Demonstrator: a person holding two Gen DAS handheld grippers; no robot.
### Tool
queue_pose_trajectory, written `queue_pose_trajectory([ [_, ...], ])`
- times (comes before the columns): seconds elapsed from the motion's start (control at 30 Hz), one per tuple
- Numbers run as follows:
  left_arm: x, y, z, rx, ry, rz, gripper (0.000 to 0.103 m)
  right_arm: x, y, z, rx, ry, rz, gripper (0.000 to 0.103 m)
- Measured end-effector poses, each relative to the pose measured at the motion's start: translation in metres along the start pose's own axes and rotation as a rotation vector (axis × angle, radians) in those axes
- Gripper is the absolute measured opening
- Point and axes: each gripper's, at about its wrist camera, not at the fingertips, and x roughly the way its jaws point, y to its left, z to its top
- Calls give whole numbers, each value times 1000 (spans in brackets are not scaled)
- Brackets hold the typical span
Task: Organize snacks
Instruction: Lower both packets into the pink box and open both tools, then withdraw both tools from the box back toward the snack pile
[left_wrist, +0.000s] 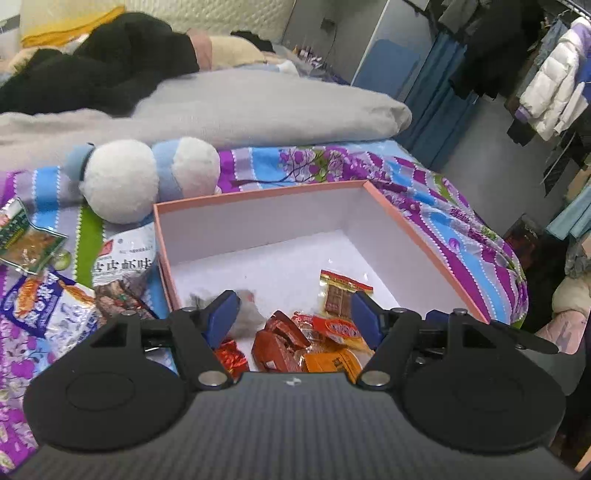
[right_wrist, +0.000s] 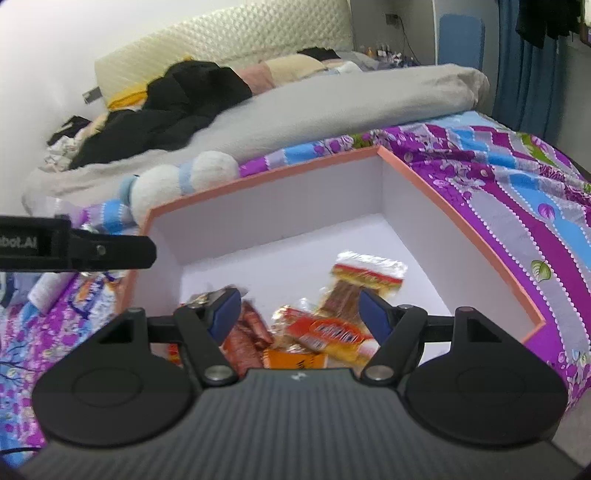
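A pink-rimmed box (left_wrist: 424, 236) with a white inside lies on the bed; it also shows in the right wrist view (right_wrist: 443, 192). Several small snack packets (left_wrist: 314, 339) lie in its near part, red, orange and clear-wrapped (right_wrist: 325, 332). My left gripper (left_wrist: 293, 314) is open and empty above those packets. My right gripper (right_wrist: 301, 314) is open and empty above the same pile. More snack bags lie outside the box to the left: a white and brown bag (left_wrist: 123, 269), a blue and white bag (left_wrist: 48, 306) and a green one (left_wrist: 26, 240).
A white and blue plush toy (left_wrist: 144, 177) lies just behind the box's left corner. A grey duvet (left_wrist: 221, 107) and dark clothes (left_wrist: 92, 62) fill the far bed. The left gripper's side (right_wrist: 74, 249) juts in at the left of the right wrist view. The bed edge drops off at right.
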Motion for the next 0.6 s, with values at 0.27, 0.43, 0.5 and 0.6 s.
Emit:
queue_pose_trajectory([
  [0.27, -76, -8, -28, 17, -63, 29, 73, -57, 26, -11, -20, -59, 51, 72],
  [0.43, -120, -3, -50, -3, -101, 48, 73, -90, 43, -22, -40, -91, 78, 72],
  [0.5, -135, 0, -60, -12, -113, 56, 73, -101, 48, -26, -44, -101, 87, 72],
  [0.6, -157, 4, -74, -22, -124, 67, 73, -118, 58, -35, -52, -114, 107, 72],
])
